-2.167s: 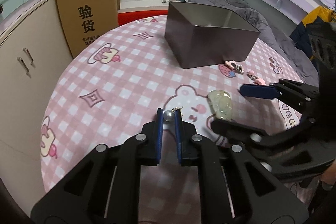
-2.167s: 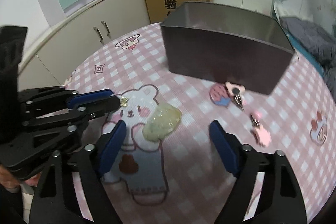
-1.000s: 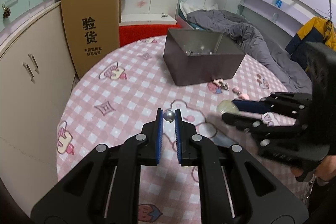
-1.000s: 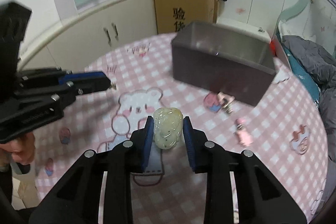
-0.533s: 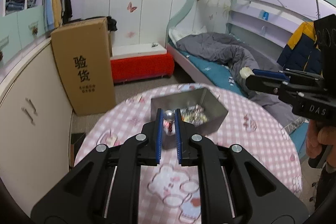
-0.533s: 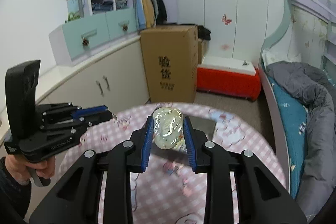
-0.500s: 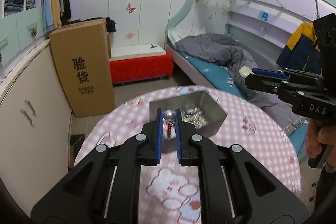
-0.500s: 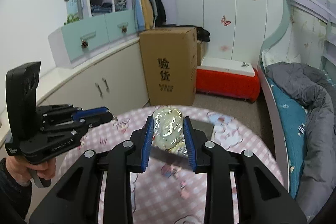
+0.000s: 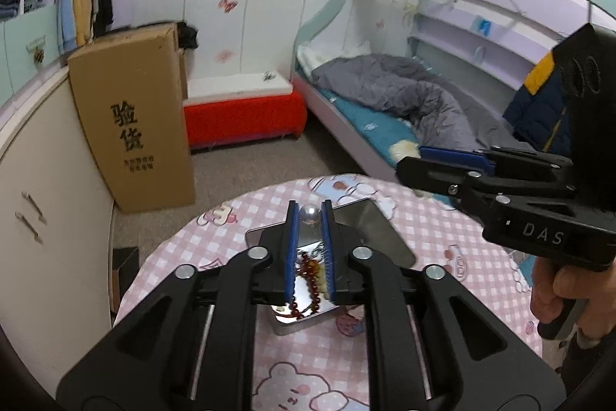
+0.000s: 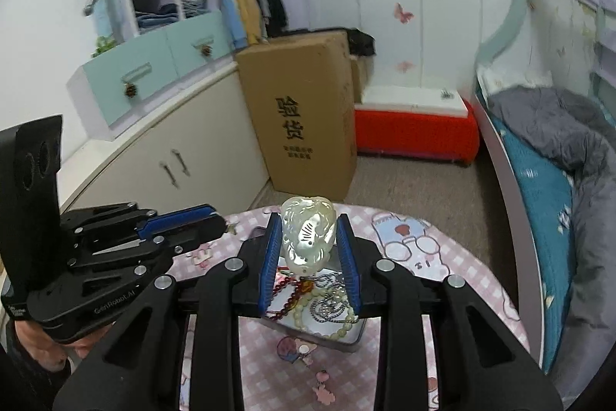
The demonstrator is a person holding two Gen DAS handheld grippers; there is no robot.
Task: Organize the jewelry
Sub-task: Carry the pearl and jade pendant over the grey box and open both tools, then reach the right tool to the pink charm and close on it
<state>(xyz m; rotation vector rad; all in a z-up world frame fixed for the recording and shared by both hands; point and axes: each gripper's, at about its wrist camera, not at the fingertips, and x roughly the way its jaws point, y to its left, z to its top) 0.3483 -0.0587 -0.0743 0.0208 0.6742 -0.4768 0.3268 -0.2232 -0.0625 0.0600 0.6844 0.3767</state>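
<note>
Pearl (image 9: 310, 213) sits pinched at the tips of the left gripper (image 9: 310, 218), its fingers nearly closed, high above the tin (image 9: 379, 224). Jade pendant (image 10: 307, 235) is clamped between the right gripper's (image 10: 308, 237) fingers, over the beads (image 10: 331, 303) in the tin on the pink-checked desk (image 10: 454, 272).

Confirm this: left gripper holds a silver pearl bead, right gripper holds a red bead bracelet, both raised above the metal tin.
Not quite. In the right wrist view the right gripper is shut on a pale carved pendant; the red bead bracelet lies in the metal tin. The left gripper does hold the pearl bead.
</note>
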